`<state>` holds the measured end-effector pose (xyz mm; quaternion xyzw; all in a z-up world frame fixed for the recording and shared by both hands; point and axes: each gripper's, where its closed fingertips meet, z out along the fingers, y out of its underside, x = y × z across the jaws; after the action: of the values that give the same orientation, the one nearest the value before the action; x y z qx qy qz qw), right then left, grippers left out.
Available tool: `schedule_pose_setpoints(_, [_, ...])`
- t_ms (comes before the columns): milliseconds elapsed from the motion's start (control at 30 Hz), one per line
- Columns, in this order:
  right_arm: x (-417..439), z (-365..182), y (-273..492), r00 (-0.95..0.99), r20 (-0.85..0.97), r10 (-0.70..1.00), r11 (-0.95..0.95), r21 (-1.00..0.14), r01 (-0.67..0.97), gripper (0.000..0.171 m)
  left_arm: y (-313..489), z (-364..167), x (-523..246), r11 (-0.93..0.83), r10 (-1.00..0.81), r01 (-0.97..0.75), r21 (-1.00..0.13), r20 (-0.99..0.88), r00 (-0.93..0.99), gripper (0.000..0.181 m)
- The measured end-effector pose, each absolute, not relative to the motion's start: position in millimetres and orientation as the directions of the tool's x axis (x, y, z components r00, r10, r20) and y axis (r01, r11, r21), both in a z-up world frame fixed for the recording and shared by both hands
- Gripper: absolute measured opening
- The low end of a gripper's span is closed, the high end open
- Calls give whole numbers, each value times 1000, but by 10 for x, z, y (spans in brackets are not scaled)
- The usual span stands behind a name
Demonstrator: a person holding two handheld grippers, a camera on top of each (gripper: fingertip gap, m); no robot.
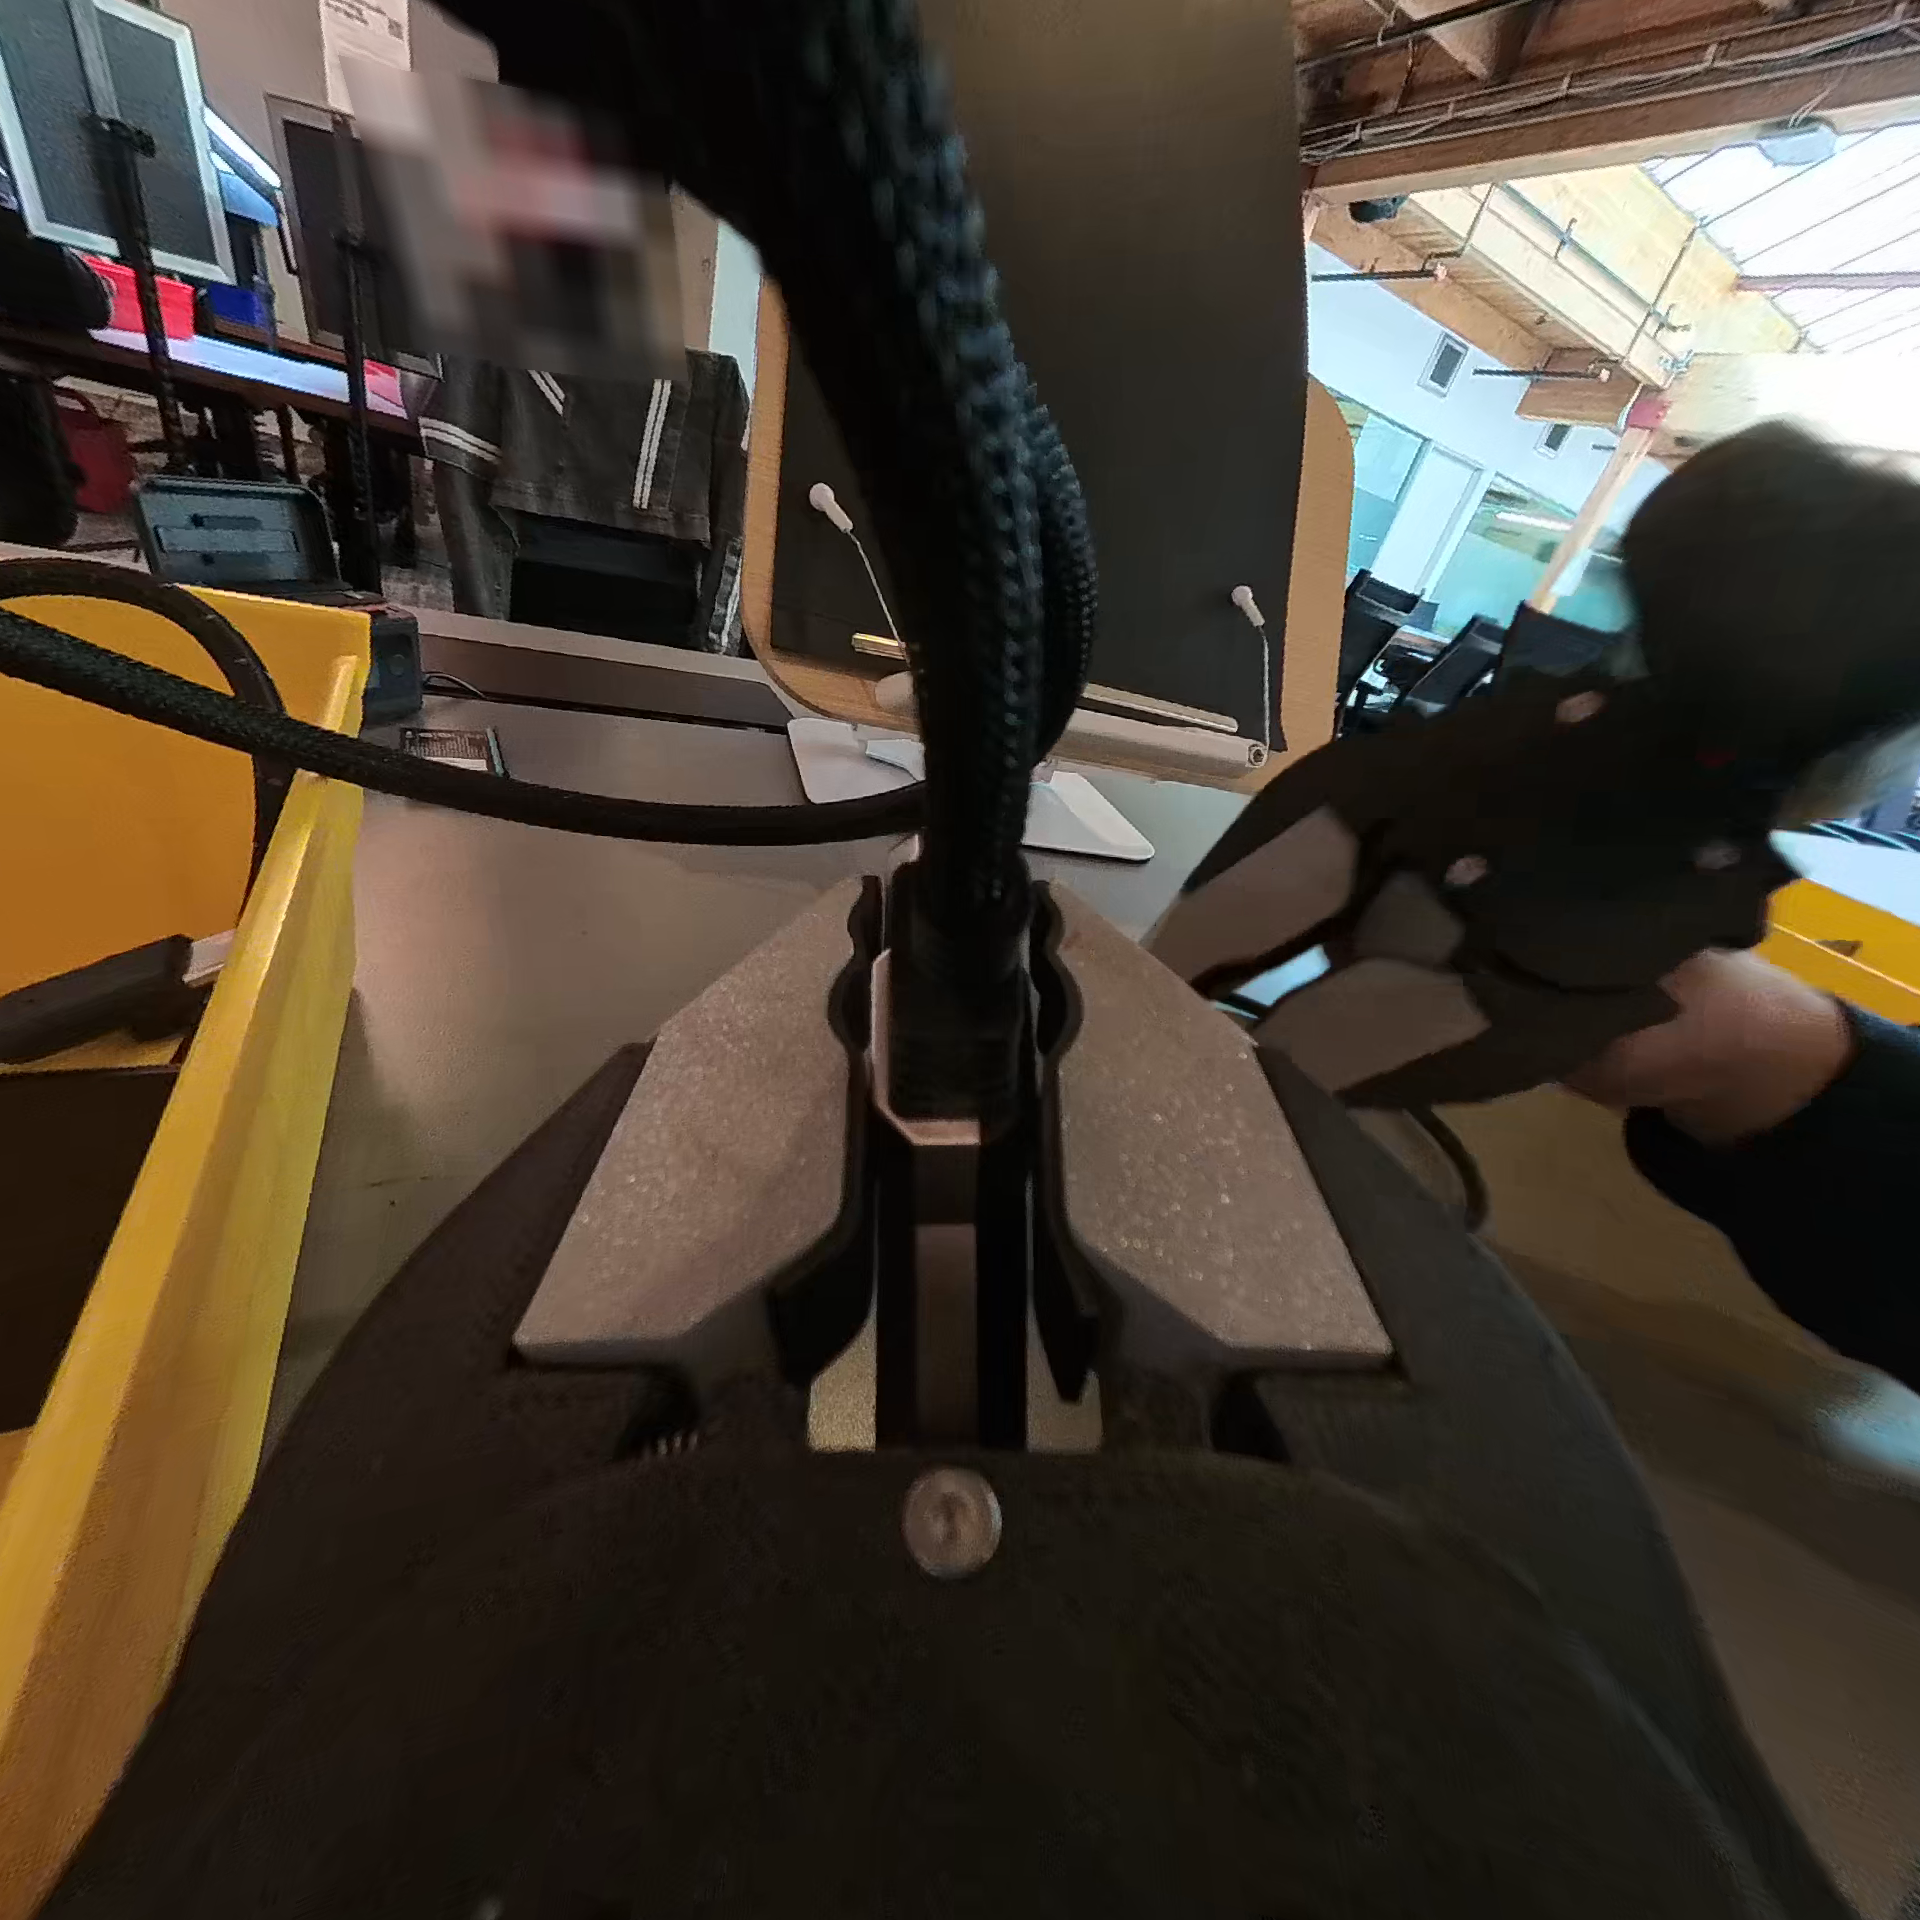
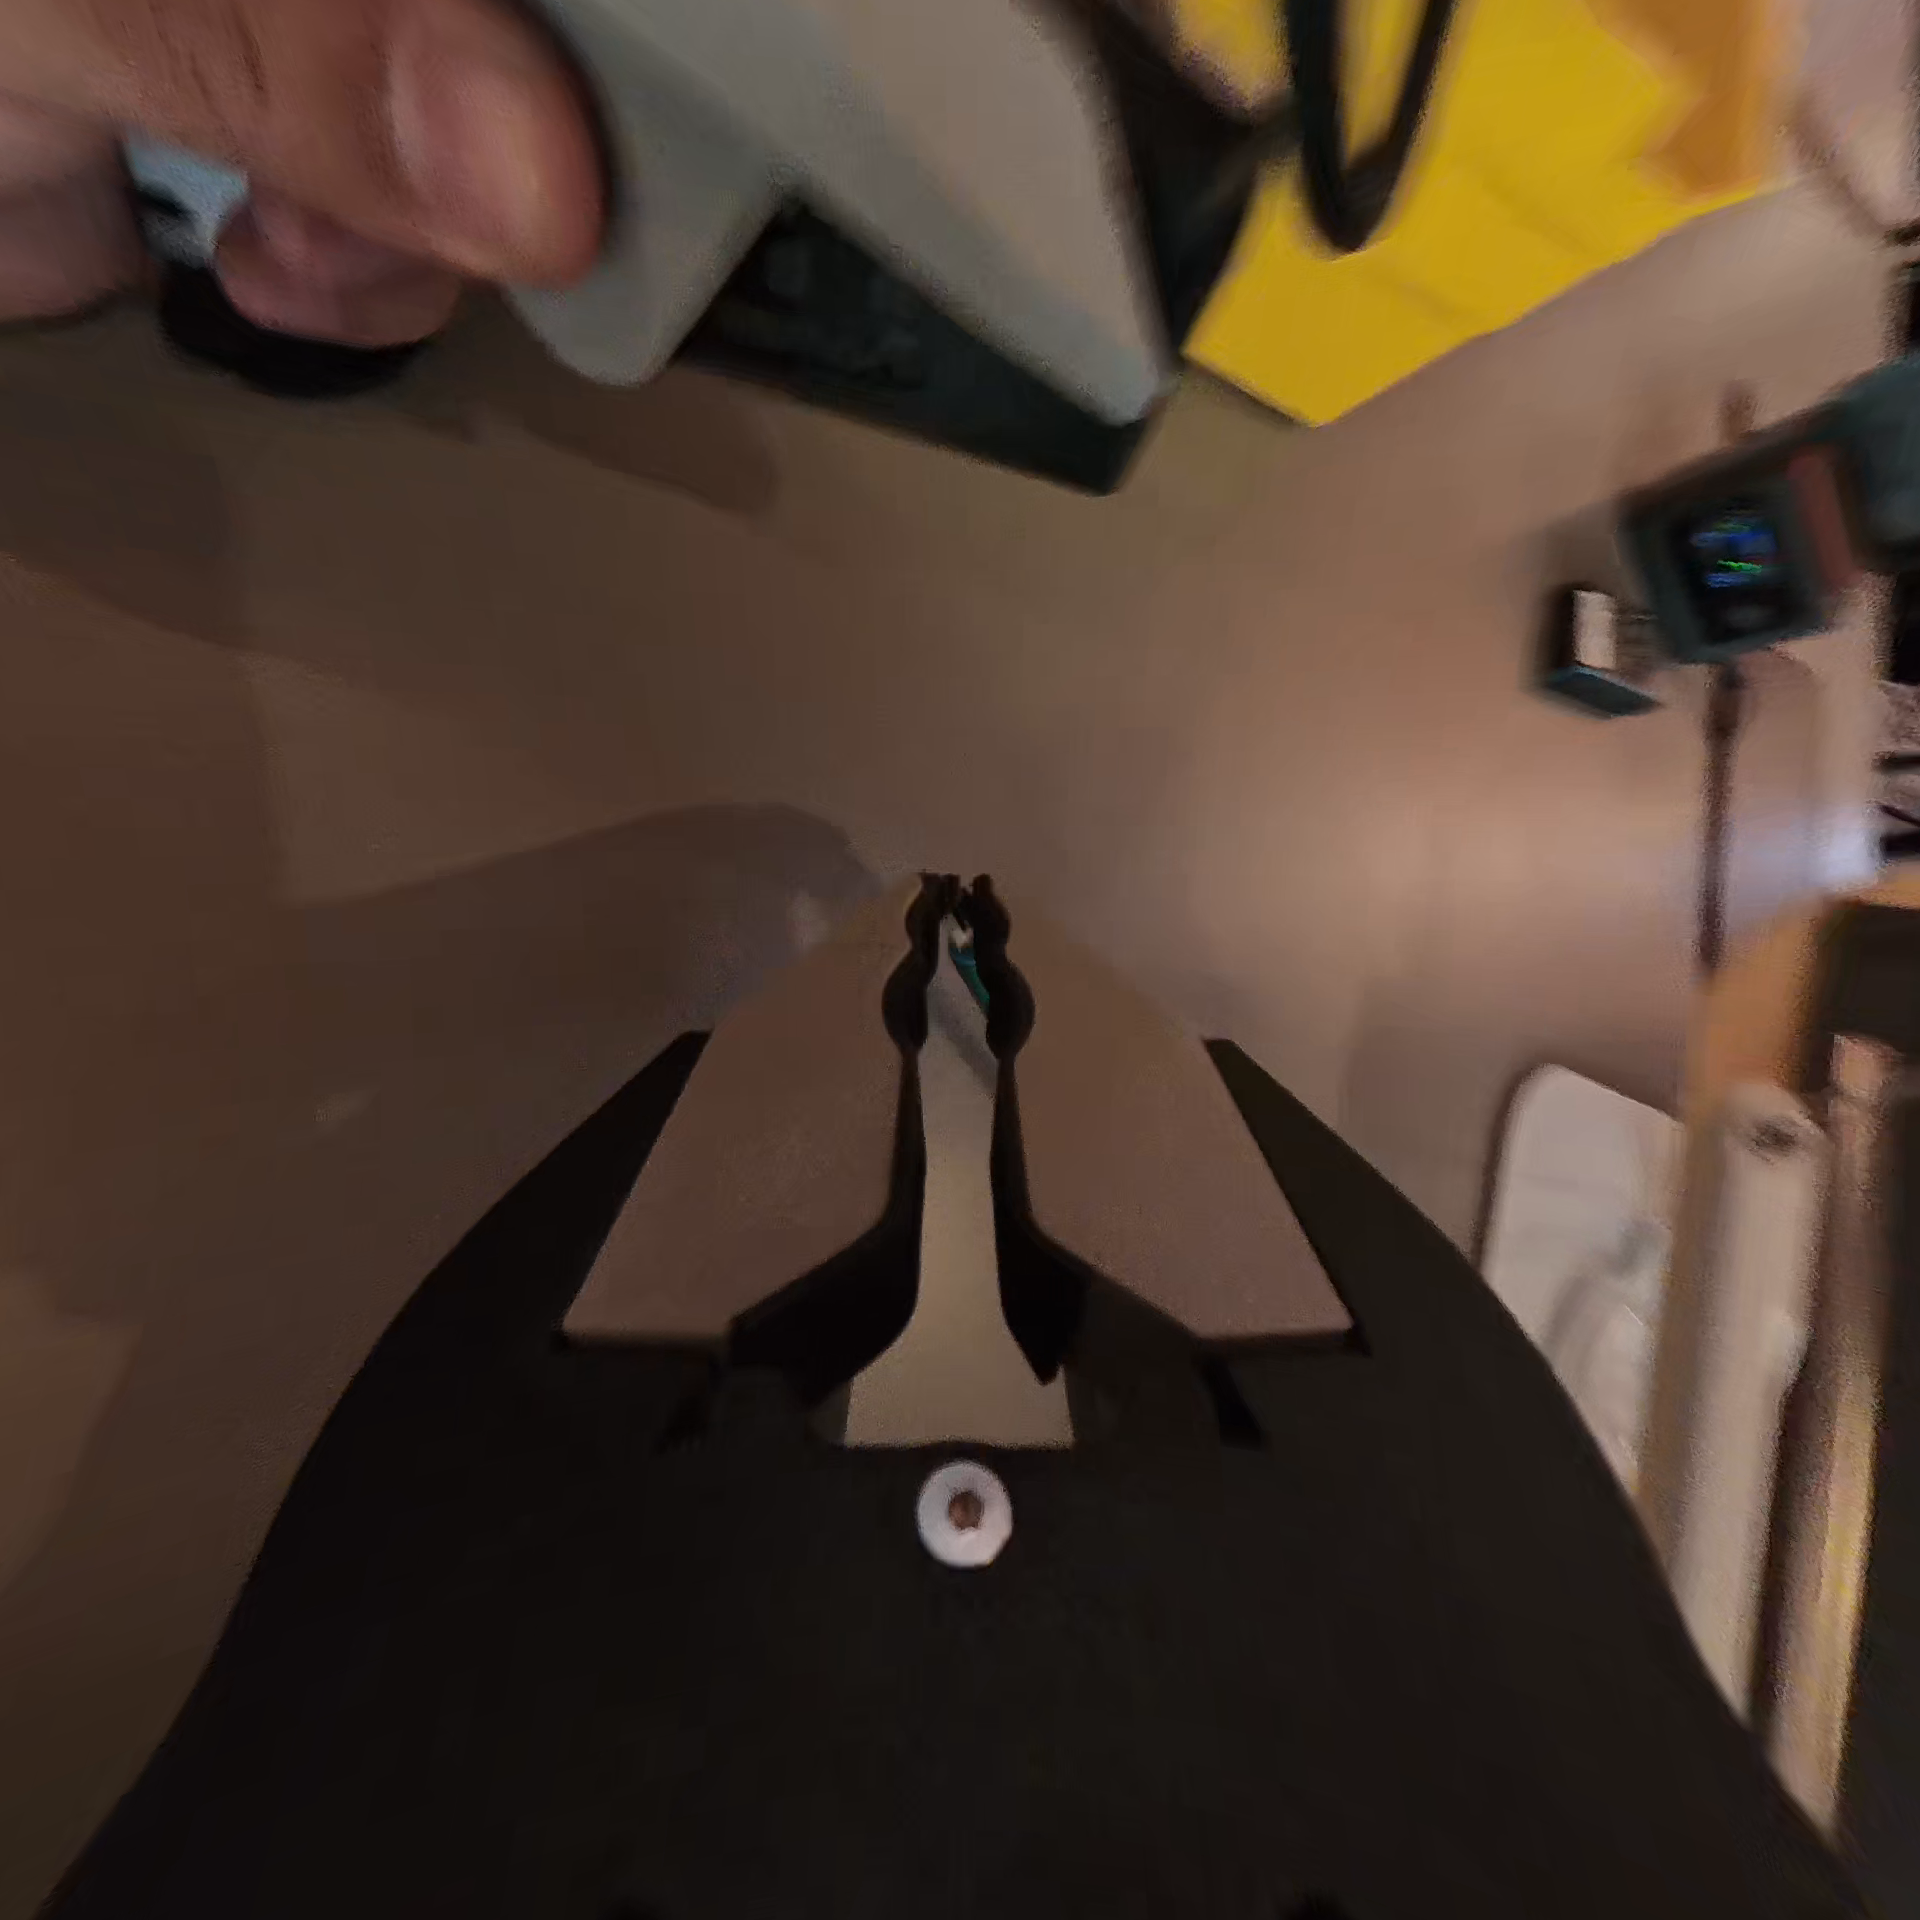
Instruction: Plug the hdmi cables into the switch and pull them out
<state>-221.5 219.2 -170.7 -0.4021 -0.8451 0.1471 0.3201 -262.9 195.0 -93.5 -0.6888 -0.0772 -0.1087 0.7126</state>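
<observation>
Between the left gripper [image 1: 951, 997] jaws sits a black braided HDMI cable [image 1: 966, 520]; right gripper [image 2: 958, 914] nearly closed.

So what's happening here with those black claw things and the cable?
A person works two hand-held grippers over a table. The left gripper is clamped on the plug end of a black braided HDMI cable, which rises from its fingers. The right gripper is shut and looks empty. A yellow bin sits beside them.
</observation>
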Motion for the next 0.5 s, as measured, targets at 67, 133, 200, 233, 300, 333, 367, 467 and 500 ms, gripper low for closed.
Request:
schedule_pose_setpoints(67, [-2100, -1365, 2317, -368, 466, 805, 587, -537, 606, 2, 1950, -934, -2629, 29, -53, 267, -963, 265, 963, 26])
schedule_pose_setpoints(133, [-1908, -1011, 2490, -255, 494, 831, 529, -559, 639, 1, 1951, -933, -2619, 28, -60, 270, -963, 268, 962, 26])
schedule_pose_setpoints(200, [-1665, -642, 2643, -148, 521, 841, 478, -586, 655, 1, 1956, -936, -2604, 23, -67, 267, -963, 265, 962, 26])
schedule_pose_setpoints(233, [-1526, -440, 2705, -95, 535, 839, 457, -600, 656, 2, 1956, -936, -2597, 23, -70, 266, -964, 264, 962, 26])
schedule_pose_setpoints(300, [-1221, -24, 2793, 3, 555, 832, 419, -631, 653, 1, 1956, -932, -2583, 23, -78, 265, -964, 263, 962, 26])
schedule_pose_setpoints(333, [-1059, 177, 2819, 46, 557, 829, 398, -646, 651, 2, 1953, -925, -2568, 27, -88, 266, -964, 262, 961, 26])
schedule_pose_setpoints(367, [-892, 370, 2842, 86, 558, 825, 379, -660, 649, 2, 1953, -923, -2560, 28, -91, 264, -964, 261, 961, 26])
schedule_pose_setpoints(467, [-352, 868, 2970, 195, 609, 769, 345, -652, 675, 1, 1959, -927, -2539, 23, -99, 258, -966, 255, 962, 26])
schedule_pose_setpoints(500, [-167, 995, 3031, 223, 632, 742, 334, -637, 695, 2, 1962, -929, -2533, 20, -101, 256, -966, 253, 962, 26])
